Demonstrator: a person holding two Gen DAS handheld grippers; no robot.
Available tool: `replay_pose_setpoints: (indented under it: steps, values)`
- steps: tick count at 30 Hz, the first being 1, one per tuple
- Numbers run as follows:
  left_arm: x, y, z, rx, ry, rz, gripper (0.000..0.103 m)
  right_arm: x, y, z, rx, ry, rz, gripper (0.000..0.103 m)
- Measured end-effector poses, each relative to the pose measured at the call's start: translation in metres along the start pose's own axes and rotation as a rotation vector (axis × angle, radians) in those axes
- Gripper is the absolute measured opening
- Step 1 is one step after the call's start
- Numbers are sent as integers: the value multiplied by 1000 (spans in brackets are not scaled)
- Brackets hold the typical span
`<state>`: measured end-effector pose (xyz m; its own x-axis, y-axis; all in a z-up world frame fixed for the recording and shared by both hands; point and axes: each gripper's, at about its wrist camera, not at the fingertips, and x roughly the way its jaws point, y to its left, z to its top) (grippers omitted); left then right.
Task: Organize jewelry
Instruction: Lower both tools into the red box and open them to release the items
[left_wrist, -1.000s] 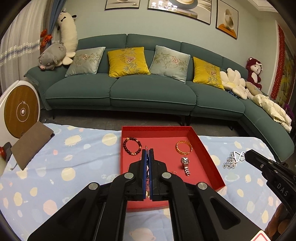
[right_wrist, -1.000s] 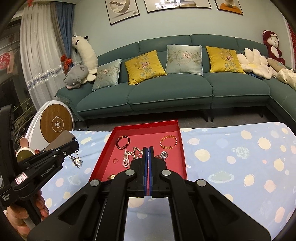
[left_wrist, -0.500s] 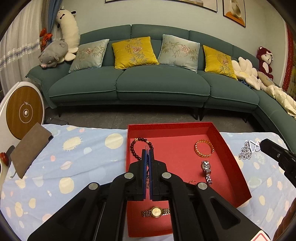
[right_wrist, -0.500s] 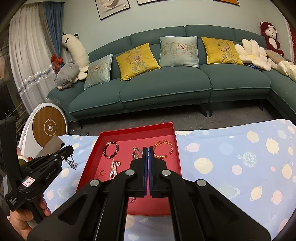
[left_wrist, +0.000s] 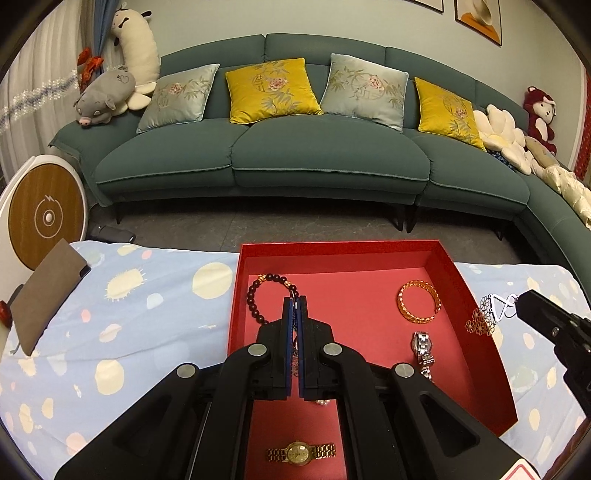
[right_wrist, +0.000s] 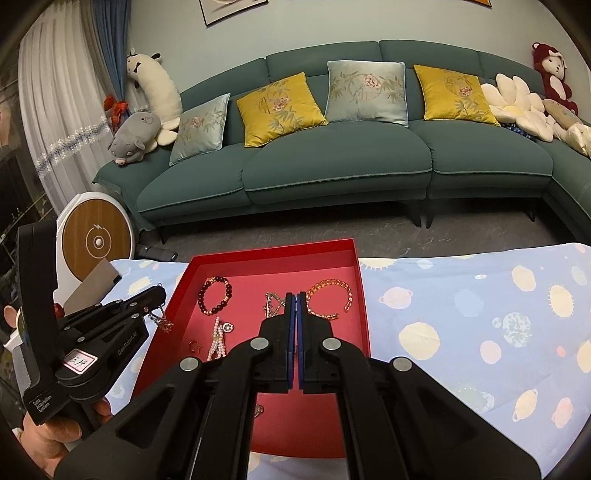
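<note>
**Q:** 2 grippers appear; which parts stay hidden or unclear?

**A:** From its own camera, the left gripper (left_wrist: 295, 301) covers the middle of the red tray (left_wrist: 340, 246). Only a sliver of the thin chain (right_wrist: 165, 324) it carries shows between the blue pads. The gold watch (left_wrist: 301, 452) appears only through the gap in the black frame. The right gripper (right_wrist: 296, 295) masks the tray's near middle in the same way. A small item below its frame is too dim to identify. The person's hand (right_wrist: 48, 439) is cut off at the picture edge.

**Q:** How do the jaws stand, and where is the jewelry?

**A:** Both pairs of jaws are fully closed. The left pair pinches the thin chain, whose small gold-toned pendant dangles just outside the tray's left wall, above the cloth (left_wrist: 129, 314). The right pair pinches a silver filigree piece (left_wrist: 484, 317), which hangs at the tray's right wall. The other pieces lie flat in the tray. A dark bead bracelet (left_wrist: 269, 299) lies just ahead of the left fingertips, and an orange-gold bangle (left_wrist: 419, 301) sits to their right. A silver watch (left_wrist: 423, 354) lies below the bangle.

**Q:** Materials and shapes?

**A:** The tray is a matte, rectangular, low-walled box. The cloth is soft pale blue with planets and suns. The bracelet has round glossy beads, the bangle is an open ring of chain-like links, and the filigree ends in flower-shaped clusters. A pearl strand (right_wrist: 218, 339) lies in a loose line.
</note>
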<state>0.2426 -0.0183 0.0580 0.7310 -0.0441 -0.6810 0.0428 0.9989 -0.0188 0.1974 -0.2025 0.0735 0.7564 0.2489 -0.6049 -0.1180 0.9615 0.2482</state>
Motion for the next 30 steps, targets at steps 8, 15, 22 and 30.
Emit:
replay_pose_setpoints:
  steps: [8,15,22,30]
  values:
    - [8,3,19,-37,-26,-26,0,23,-3,0,17,19,8,0]
    - [13,4,25,-20,-37,-16,0,37,-3,0,30,28,18,0]
    - [25,-5,16,16,1,-7,0,48,-7,11,92,10,35,0]
    - [35,-1,19,5,18,3,0,61,0,14,64,42,21,0]
